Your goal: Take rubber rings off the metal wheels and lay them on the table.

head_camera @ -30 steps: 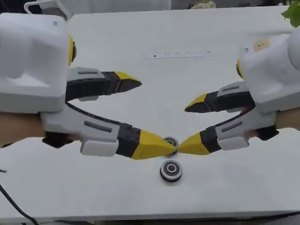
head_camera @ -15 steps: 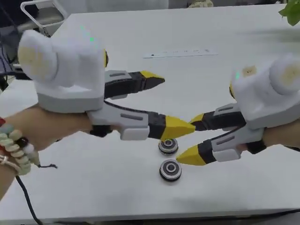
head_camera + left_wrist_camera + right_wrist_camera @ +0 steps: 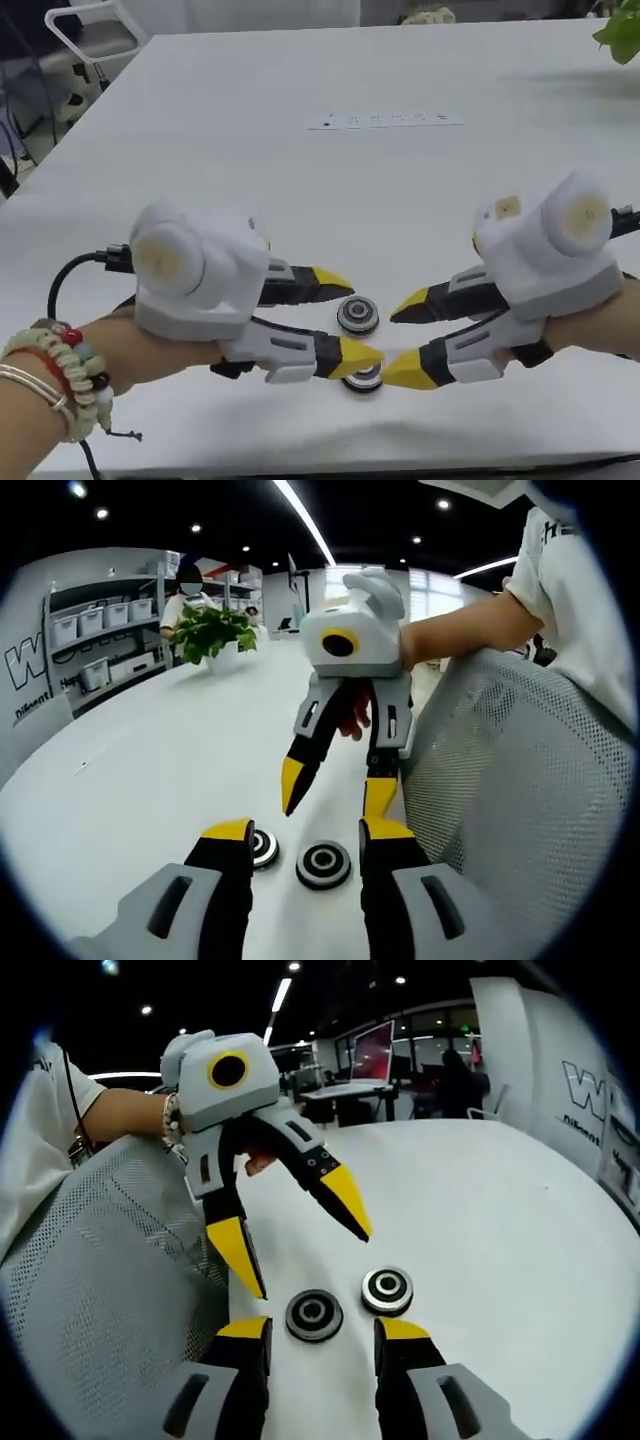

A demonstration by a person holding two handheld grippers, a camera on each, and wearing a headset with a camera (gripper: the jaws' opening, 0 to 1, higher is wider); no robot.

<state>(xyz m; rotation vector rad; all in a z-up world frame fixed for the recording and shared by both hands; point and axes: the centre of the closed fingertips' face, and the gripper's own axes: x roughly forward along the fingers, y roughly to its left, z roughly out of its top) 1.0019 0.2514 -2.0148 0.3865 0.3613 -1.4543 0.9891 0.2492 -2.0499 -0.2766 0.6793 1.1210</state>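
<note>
Yellow-tipped, with jaws spread empty on left gripper (image 3: 307,832) and right gripper (image 3: 392,349); could flick the near wheel (image 3: 315,1315) off the desk (image 3: 300,180) if pinched off-centre.

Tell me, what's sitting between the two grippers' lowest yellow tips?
The nearer metal wheel lies flat on the white table, right between those two tips. The head view shows it.
</note>
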